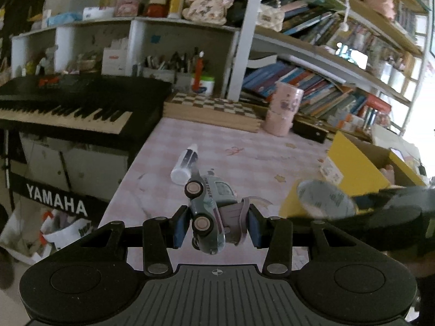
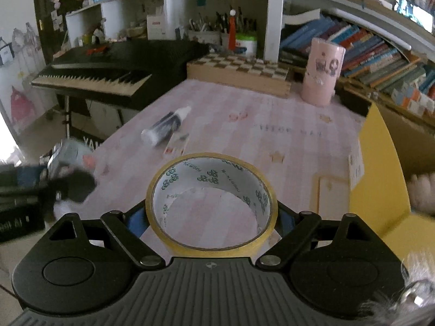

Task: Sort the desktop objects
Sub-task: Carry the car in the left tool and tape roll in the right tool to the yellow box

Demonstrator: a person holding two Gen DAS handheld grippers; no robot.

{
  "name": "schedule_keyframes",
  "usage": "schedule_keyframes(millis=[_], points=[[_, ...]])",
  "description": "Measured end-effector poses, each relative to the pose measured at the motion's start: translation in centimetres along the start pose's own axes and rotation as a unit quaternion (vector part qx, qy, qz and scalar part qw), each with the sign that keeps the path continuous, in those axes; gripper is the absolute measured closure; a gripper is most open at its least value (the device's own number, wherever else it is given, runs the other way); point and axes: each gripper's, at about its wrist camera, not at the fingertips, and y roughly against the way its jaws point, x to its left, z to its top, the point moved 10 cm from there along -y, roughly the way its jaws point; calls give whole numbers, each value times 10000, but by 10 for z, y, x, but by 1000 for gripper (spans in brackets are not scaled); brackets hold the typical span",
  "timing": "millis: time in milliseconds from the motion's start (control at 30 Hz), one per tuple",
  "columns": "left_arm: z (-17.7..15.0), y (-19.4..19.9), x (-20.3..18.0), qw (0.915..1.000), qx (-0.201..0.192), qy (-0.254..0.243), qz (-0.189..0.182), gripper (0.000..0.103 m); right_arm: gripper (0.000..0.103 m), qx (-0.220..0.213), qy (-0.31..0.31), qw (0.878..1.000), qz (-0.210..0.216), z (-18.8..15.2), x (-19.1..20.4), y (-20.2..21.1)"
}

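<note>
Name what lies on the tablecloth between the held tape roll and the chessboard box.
In the right wrist view, a dark tube with a white cap lies between the tape roll and the chessboard box.

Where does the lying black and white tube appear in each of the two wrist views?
Left wrist view: tube at centre, on the pink tablecloth just beyond the held toy truck.
Right wrist view: tube left of centre, beyond the tape roll.
Shared landmark: the chessboard box.

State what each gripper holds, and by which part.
Left gripper: toy truck, pinched across its body, nose up. Right gripper: tape roll, pinched across its outer rim.
</note>
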Motion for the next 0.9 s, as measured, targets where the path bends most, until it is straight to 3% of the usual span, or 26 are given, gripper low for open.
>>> schedule_keyframes(millis=[367, 900], points=[[-11, 50, -3, 9993, -162, -39, -349, 59, 15, -287, 155, 9991, -266, -30, 28, 47], [-42, 87, -25, 9960, -53, -287, -850, 59, 15, -173, -532, 9967, -596, -92, 34, 98]])
